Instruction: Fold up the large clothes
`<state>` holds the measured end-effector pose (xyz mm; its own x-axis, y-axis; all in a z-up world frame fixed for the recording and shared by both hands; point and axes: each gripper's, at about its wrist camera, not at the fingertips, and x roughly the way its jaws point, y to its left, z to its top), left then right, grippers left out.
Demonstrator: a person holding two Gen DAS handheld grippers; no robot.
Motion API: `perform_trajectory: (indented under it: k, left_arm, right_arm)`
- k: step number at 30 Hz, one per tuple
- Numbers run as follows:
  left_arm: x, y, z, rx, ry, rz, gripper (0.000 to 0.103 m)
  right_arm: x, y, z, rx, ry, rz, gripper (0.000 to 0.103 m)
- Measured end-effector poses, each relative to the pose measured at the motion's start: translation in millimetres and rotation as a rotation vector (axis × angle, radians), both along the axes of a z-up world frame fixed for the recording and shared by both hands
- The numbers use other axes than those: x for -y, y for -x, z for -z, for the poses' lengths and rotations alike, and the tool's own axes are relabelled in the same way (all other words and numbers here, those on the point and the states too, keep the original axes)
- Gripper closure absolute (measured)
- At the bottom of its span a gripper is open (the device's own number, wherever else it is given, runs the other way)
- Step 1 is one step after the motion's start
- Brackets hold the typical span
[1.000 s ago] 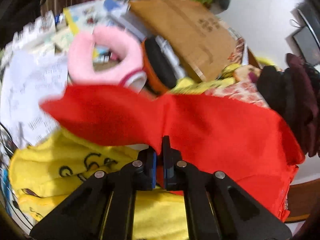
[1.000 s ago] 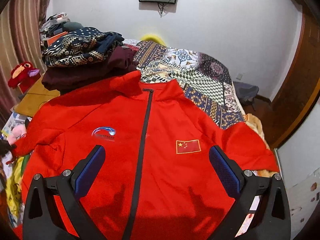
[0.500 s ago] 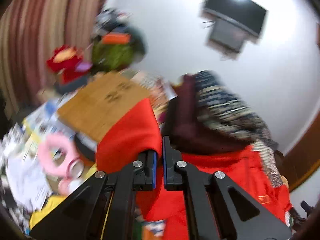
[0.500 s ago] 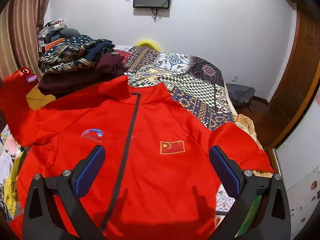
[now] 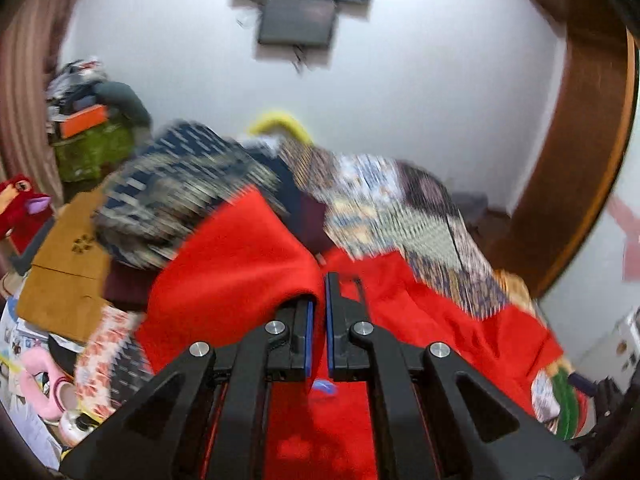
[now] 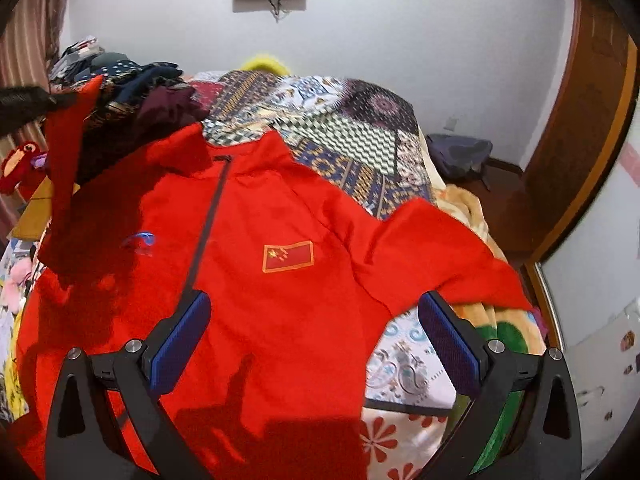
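Note:
A red zip jacket [image 6: 280, 300] with a flag patch [image 6: 288, 256] lies front up on the bed. My left gripper [image 5: 322, 280] is shut on the end of its left sleeve [image 5: 240, 264] and holds it raised above the jacket's body. In the right wrist view that gripper [image 6: 66, 98] shows at the upper left, with the sleeve [image 6: 68, 168] hanging from it. My right gripper [image 6: 314, 300] hovers open over the jacket's lower right part, with nothing between its fingers. The other sleeve [image 6: 452, 256] lies spread out to the right.
A pile of dark patterned clothes [image 6: 132, 92] sits at the jacket's far left on a patchwork bedspread [image 6: 360, 128]. Left of the bed are a cardboard box [image 5: 64, 272], a red plush toy [image 6: 20, 164] and papers. A wooden door frame [image 6: 580, 160] stands at the right.
The left gripper has lifted the sleeve from beside the bed, rolled upright and swung it over towards the jacket's body. The right gripper has drifted a little to the right, still open.

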<state>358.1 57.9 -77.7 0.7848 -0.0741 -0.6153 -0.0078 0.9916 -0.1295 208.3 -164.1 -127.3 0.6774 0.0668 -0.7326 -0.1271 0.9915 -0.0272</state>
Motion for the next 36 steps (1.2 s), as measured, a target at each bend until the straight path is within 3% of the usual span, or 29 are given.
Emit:
perform_trajectory:
  k: [10,12,14,15,16,18,19,28,31,33,36]
  left_arm:
    - [89.9,-24.9,104.1,-0.338,0.019,0.225,0.100]
    - [104.8,-19.2,120.9,-0.391,-0.010,0.269,0.099]
    - [114.4,-13.5,127.9,-0.414,-0.063,0.290,0.091]
    - [117.2,-8.8,130.4,-0.423,-0.091,0.296,0.082]
    - [117.2,-6.8,131.5,-0.423,-0.103,0.300,0.077]
    - [114.1,1.4,128.0,-0.401,-0.117,0.296,0.052]
    - [110.3,4.1,124.9,-0.390,-0.119,0.291,0.048]
    - [41.3,29.6,73.1,-0.280,-0.089,0.176,0.036]
    - [9.0,40.2,58.3,-0.236,-0.100,0.112,0.024]
    - [-18.4,50.2,52.0,-0.209,-0.118,0.061,0.013]
    - [-50.9,60.3,53.8,-0.211,-0.156,-0.012,0.012]
  right_arm:
    - [22.8,0.1,6.4,-0.031,-0.032,0.049,0.000]
    - [25.1,-0.9,7.1,-0.033,-0.032,0.056,0.000]
    - [27.4,-1.0,7.7,-0.037,-0.034,0.063,0.000]
    - [28.3,-1.8,8.3,-0.042,-0.037,0.065,0.000]
    - [28.3,-2.6,8.6,-0.045,-0.039,0.067,0.000]
    - [27.1,-3.5,8.9,-0.051,-0.037,0.064,0.000]
    - [25.8,-4.2,8.7,-0.053,-0.032,0.063,0.000]
    - [3.8,-19.5,1.8,-0.038,-0.012,-0.005,0.000]
    - [-11.0,-30.3,-0.3,-0.046,-0.023,-0.047,0.000]
    - [-26.4,-38.2,-2.8,-0.056,-0.033,-0.105,0.000]
    - [-52.6,-50.6,-3.6,-0.100,-0.043,-0.201,0.000]
